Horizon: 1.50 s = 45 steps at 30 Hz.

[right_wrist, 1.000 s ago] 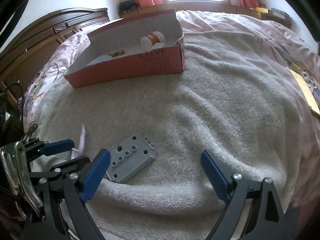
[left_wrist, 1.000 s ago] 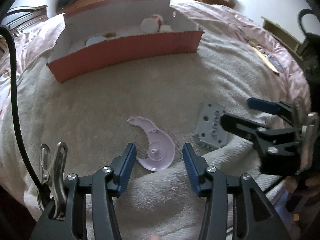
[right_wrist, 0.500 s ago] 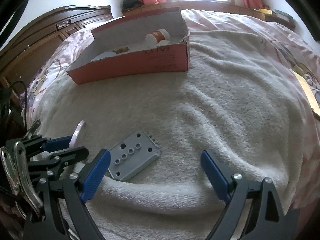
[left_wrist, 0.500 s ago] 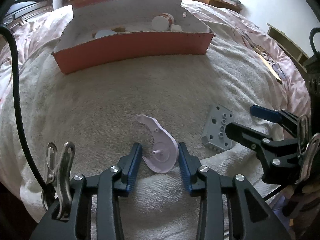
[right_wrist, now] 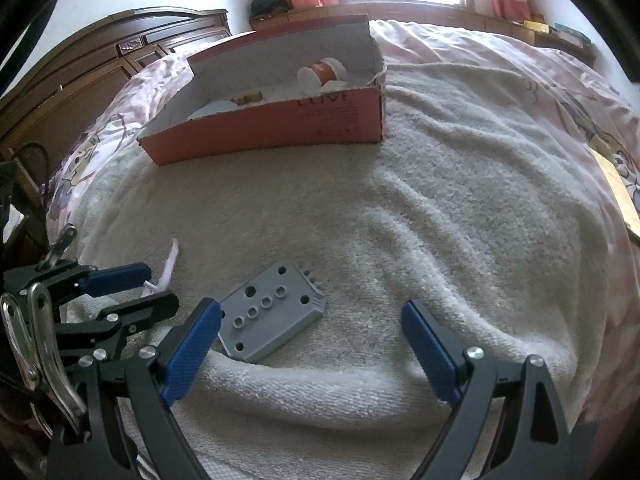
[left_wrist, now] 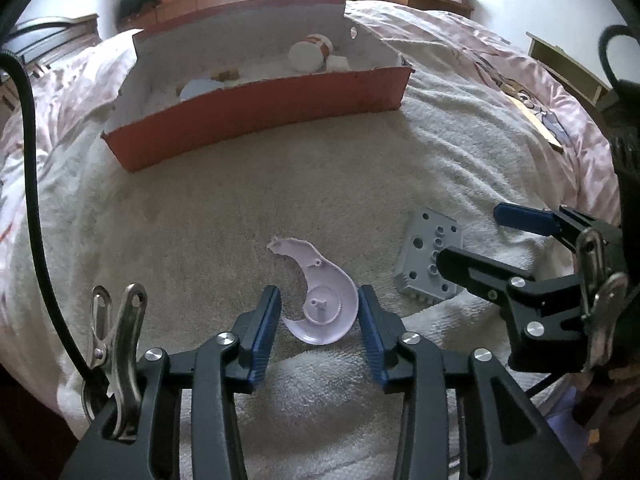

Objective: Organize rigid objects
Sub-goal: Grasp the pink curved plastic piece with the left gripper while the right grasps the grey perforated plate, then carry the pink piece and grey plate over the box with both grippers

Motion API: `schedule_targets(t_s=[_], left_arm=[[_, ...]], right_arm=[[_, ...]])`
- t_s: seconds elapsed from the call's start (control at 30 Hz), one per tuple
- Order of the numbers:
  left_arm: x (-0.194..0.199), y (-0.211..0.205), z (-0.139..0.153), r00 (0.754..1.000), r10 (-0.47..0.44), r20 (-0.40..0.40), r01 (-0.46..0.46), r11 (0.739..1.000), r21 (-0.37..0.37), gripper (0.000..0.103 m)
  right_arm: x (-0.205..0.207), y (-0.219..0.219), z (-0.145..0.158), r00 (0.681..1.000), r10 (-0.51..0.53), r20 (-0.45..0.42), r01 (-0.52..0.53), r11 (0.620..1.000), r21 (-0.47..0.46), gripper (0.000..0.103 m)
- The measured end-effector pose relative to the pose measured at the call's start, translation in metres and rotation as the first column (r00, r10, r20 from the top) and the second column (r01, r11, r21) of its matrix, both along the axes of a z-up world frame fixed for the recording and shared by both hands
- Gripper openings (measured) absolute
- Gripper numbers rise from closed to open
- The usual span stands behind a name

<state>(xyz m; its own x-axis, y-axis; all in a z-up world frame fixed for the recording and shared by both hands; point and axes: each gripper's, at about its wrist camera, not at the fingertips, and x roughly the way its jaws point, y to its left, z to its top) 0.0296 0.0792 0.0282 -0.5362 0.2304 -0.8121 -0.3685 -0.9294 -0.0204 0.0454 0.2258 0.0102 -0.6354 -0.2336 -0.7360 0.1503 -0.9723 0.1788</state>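
A pale lilac curved plastic piece (left_wrist: 320,288) lies on the white towel between the fingers of my left gripper (left_wrist: 319,328). The right pad touches its edge; a small gap shows at the left pad. Its edge shows in the right wrist view (right_wrist: 170,264). A grey plate with holes (right_wrist: 269,322) (left_wrist: 430,262) lies just right of it. My right gripper (right_wrist: 310,344) is wide open around the plate, its left finger close beside it. A red cardboard box (left_wrist: 260,108) (right_wrist: 272,128) stands farther back, holding an orange bottle (left_wrist: 310,51) and other items.
The white towel (right_wrist: 440,208) covers a bed with a pink patterned sheet (left_wrist: 500,60). A dark wooden headboard (right_wrist: 100,80) stands at the left. A flat tan strip (right_wrist: 618,188) lies at the right edge of the bed.
My left gripper has narrowed around the lilac piece and come closer to it. The right gripper has stayed wide open by the grey plate, shifting slightly forward.
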Motion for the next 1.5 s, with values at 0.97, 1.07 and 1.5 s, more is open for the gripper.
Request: schedule_targets(t_s=[0.97,1.07,1.5], left_arm=[[-0.019,-0.039,-0.006,0.989,0.146,0.026,-0.146,0.989,0.015,0.023],[-0.02,-0.038,-0.008,0.99,0.14,0.029,-0.141,0.99,0.023,0.023],[-0.017,-0.042,-0.004,0.99,0.138,0.015,-0.138,0.989,0.056,0.015]], right_arm=[[-0.006,-0.026,-0.009,0.996,0.091,-0.004,-0.091,0.992,0.085,0.094],[-0.007,-0.027,-0.01,0.996,0.088,-0.007,-0.087,0.991,0.103,0.094],[-0.001,-0.028,-0.003,0.995,0.09,-0.046,-0.085,0.991,0.102,0.073]])
